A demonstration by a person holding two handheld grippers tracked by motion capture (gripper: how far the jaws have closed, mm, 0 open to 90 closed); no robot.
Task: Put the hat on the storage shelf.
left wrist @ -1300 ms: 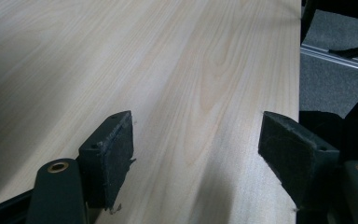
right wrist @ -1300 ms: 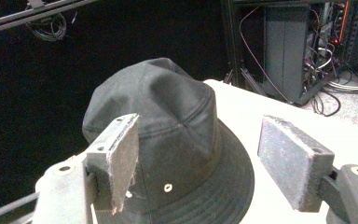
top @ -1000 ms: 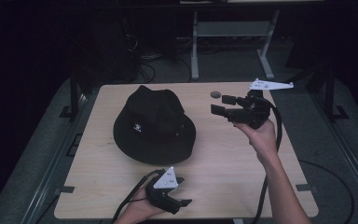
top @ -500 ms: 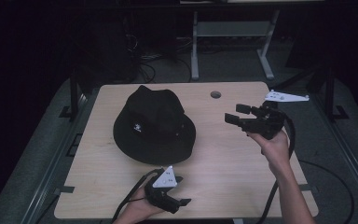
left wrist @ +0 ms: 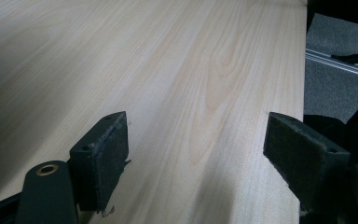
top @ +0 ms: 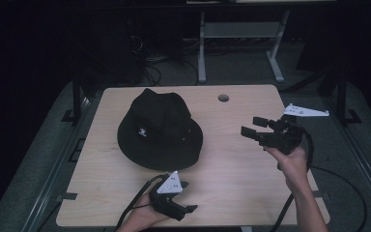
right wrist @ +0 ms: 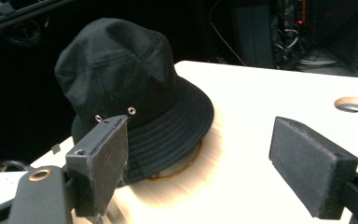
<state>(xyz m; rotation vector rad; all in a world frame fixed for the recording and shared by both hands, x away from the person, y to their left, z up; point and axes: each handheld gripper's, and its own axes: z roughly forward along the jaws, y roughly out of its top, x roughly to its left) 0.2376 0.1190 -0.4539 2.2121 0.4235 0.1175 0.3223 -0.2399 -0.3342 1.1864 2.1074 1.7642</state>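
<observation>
Black bucket hat (top: 159, 130) sits crown-up at table (top: 232, 159) centre-left; right gripper (top: 253, 128), jaws just opened wide and empty, faces its brim—approach low and level to pinch the brim edge; left gripper (top: 186, 205) rests wide-open near the front edge.

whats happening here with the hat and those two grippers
A person holds a gripper in each hand at a wooden table. A black bucket hat lies untouched. The right gripper points at it from the side; its jaws have just been opening, with nothing between them. The left gripper rests open near the table's front edge.
</observation>
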